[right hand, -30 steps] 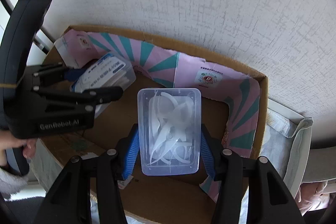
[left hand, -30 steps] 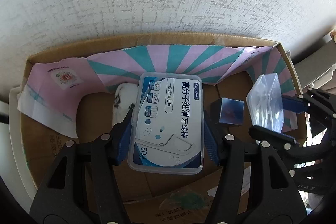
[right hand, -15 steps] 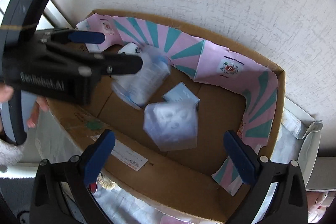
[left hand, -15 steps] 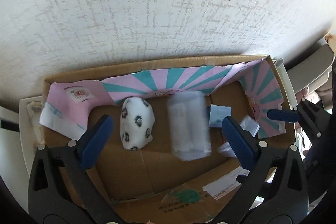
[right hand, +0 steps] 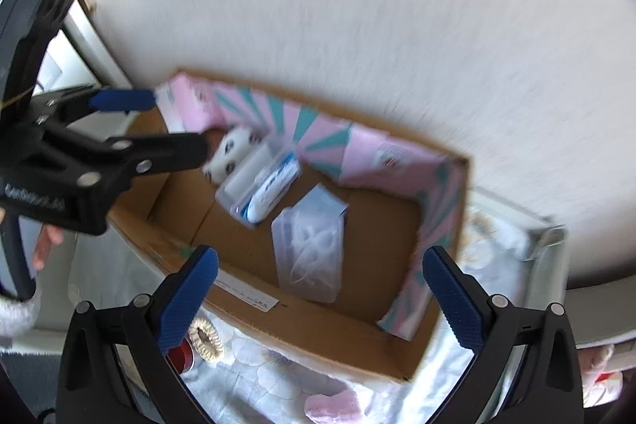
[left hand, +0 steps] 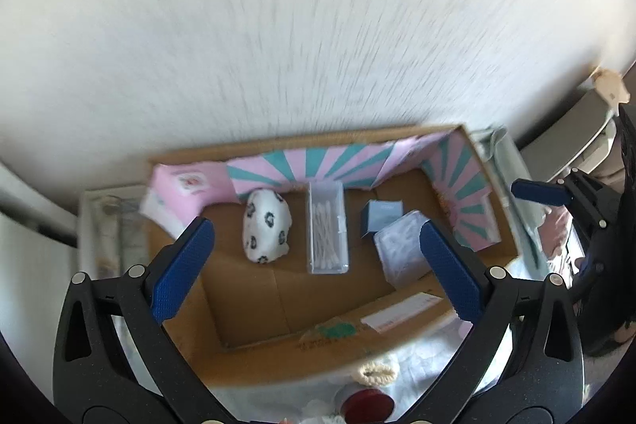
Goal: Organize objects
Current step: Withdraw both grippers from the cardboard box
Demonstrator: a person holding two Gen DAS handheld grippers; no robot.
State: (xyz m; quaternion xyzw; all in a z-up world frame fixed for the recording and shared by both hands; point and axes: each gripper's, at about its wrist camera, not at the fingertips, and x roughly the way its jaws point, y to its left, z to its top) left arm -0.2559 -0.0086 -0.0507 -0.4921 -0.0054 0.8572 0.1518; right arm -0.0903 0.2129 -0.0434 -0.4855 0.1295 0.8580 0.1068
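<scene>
Lying flat on the floor of the cardboard box (left hand: 254,308): clear floss-pick case (left hand: 326,227) mid-box, spotted white pouch (left hand: 265,225) just left of it, small blue carton (left hand: 381,216) and second clear case (right hand: 311,252) to the right. Above the box, left gripper (left hand: 318,265) and right gripper (right hand: 318,289), both spread wide, gripping nothing.

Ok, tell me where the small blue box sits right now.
In the left wrist view the small blue box sits inside the cardboard box, right of the clear floss case and touching the clear plastic box.
</scene>
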